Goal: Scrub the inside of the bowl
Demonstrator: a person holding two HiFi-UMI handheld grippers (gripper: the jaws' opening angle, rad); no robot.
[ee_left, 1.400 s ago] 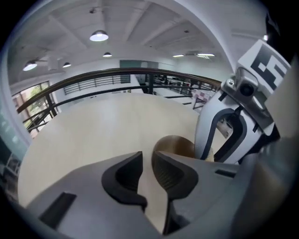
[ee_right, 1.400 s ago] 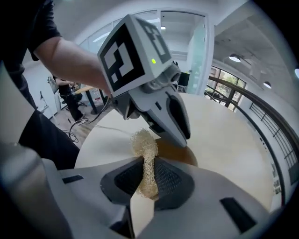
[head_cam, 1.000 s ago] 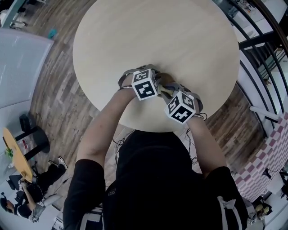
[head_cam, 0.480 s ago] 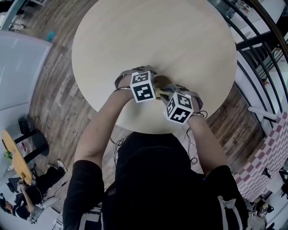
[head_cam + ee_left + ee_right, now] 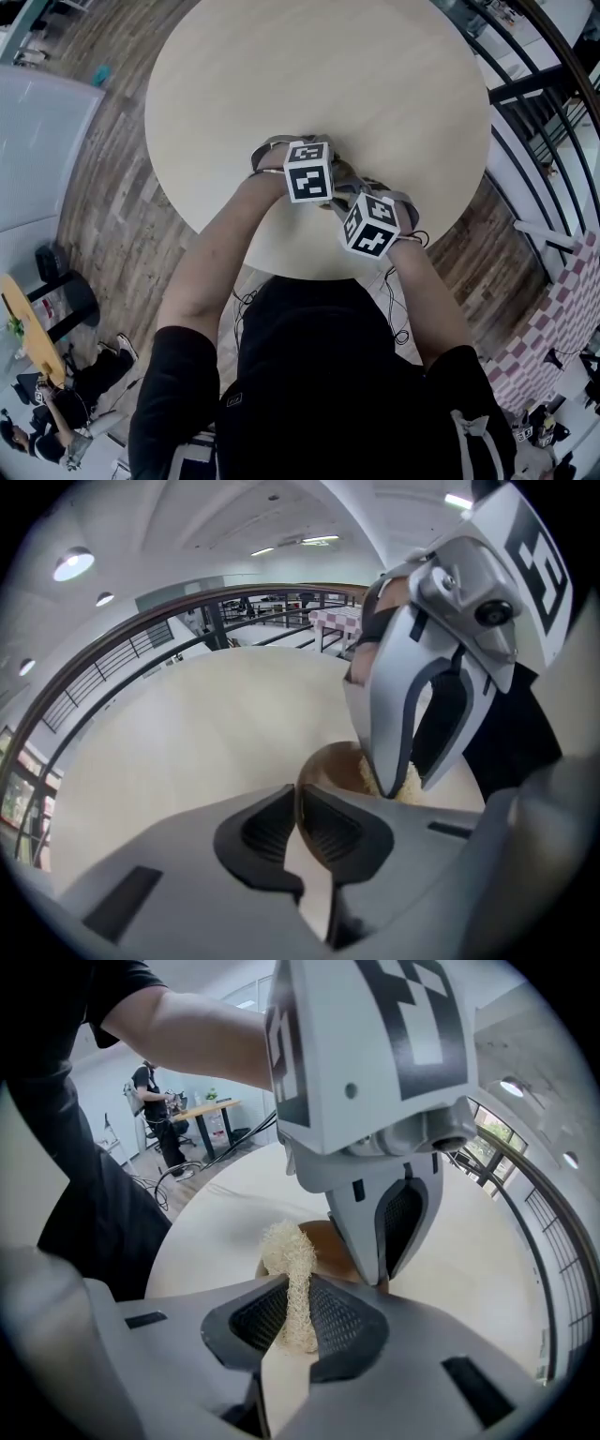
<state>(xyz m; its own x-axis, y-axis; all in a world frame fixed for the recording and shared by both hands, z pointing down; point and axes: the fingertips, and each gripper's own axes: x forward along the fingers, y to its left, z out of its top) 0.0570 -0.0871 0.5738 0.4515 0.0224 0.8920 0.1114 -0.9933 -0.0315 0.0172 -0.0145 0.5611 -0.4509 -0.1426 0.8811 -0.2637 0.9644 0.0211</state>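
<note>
— Round pale table (image 5: 319, 84), railing (image 5: 112, 658) behind. Count?
— One brown bowl (image 5: 333, 766), one loofah scrubber (image 5: 286, 1251), two grippers. Left gripper (image 5: 296, 810) clamps the bowl's rim, lower centre; right gripper (image 5: 298, 1309) pinches the scrubber. Head view hides most of the bowl.

So the bowl (image 5: 330, 759) sat on the round table (image 5: 319, 75), near the edge closest to the person, right between the two grippers. The left gripper (image 5: 298, 825) was on its left, jaws pinched over the rim. The right gripper (image 5: 298, 1314) was on the right with the scrubber (image 5: 286, 1252) clamped between its jaws, far end down in the bowl. A railing (image 5: 122, 639) ran beyond the table.
</note>
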